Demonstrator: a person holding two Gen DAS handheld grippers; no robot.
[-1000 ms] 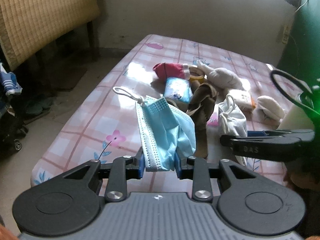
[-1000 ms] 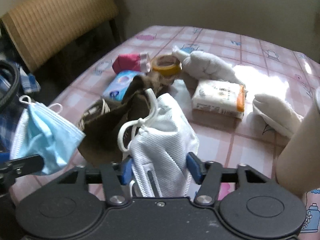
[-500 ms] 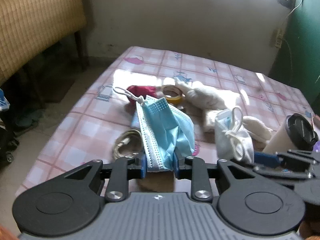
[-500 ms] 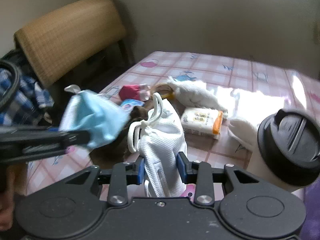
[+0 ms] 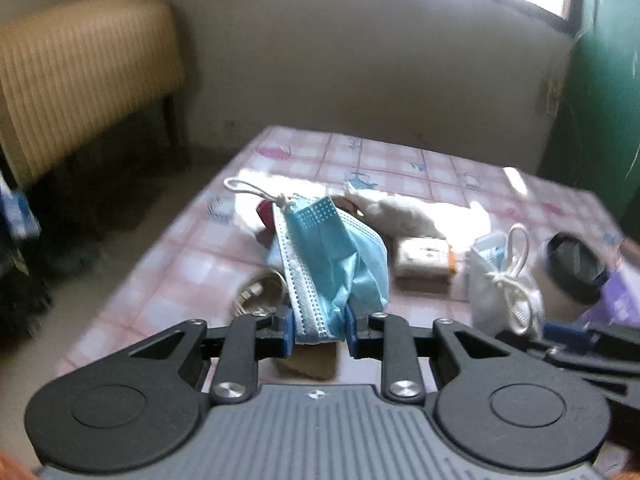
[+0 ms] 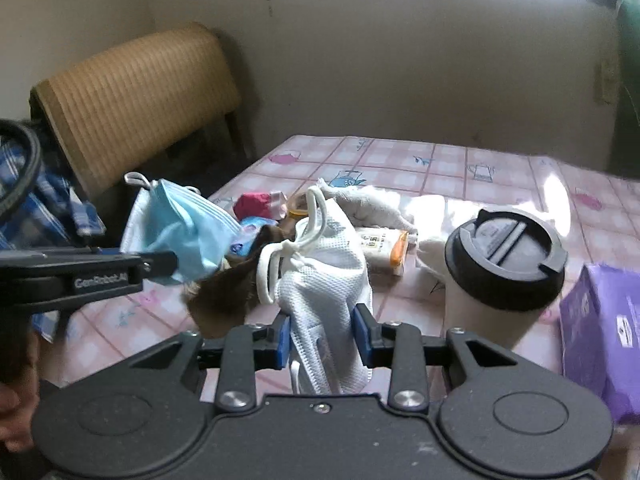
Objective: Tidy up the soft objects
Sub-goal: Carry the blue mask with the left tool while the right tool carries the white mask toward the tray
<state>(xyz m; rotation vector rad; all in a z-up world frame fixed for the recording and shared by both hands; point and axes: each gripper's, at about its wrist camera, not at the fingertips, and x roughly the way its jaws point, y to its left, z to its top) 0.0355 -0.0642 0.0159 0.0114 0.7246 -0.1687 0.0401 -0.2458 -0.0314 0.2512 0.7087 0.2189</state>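
Left gripper (image 5: pixel 319 326) jaws clamped on crumpled blue surgical mask (image 5: pixel 334 256), held up at frame centre above the pink checked tablecloth (image 5: pixel 400 164); right gripper (image 6: pixel 322 334) jaws clenched on white mesh mask (image 6: pixel 320 276), lifted at centre of its frame, ear loops knotted on top. Behind on the cloth: brown cloth (image 6: pixel 228 292) centre-left, tissue pack (image 6: pixel 384 256), white stuffed toy (image 6: pixel 368 204), red pouch (image 6: pixel 254 205); paper cup with black lid (image 6: pixel 504 256) right, purple pack (image 6: pixel 600 332) far right, wicker chair (image 6: pixel 136 92) upper left
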